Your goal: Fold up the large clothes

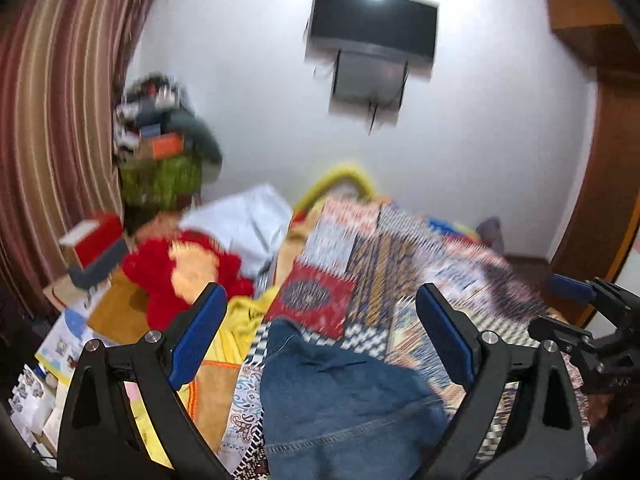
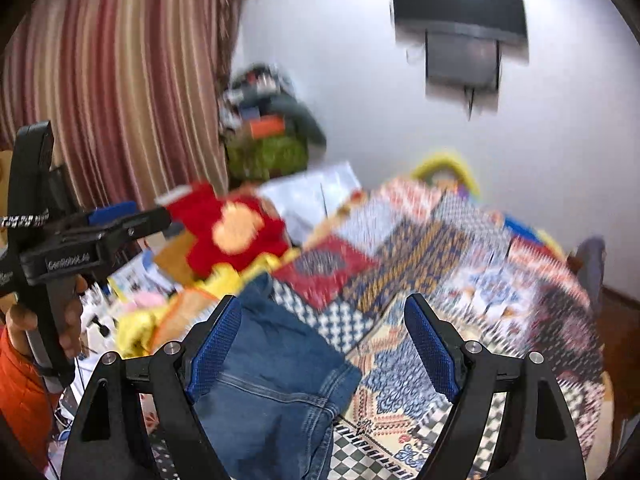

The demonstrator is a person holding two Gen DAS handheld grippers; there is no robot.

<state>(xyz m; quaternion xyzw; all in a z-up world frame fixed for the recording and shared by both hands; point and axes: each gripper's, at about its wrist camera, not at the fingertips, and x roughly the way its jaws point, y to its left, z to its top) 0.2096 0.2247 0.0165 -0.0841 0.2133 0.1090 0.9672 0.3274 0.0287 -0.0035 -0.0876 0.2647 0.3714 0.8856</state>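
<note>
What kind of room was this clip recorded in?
Most likely a bedroom in a home. A bed under a patchwork bedspread fills the view, a TV hangs on the wall, and a striped curtain covers the left side. Denim clothing lies on the bed.

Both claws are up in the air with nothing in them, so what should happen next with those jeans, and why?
Probably lower both grippers back to the jeans and take hold of an edge. The left gripper and right gripper stand open and empty, and the denim lies rumpled on the patterned bedspread, apparently not yet neatly folded.
</note>
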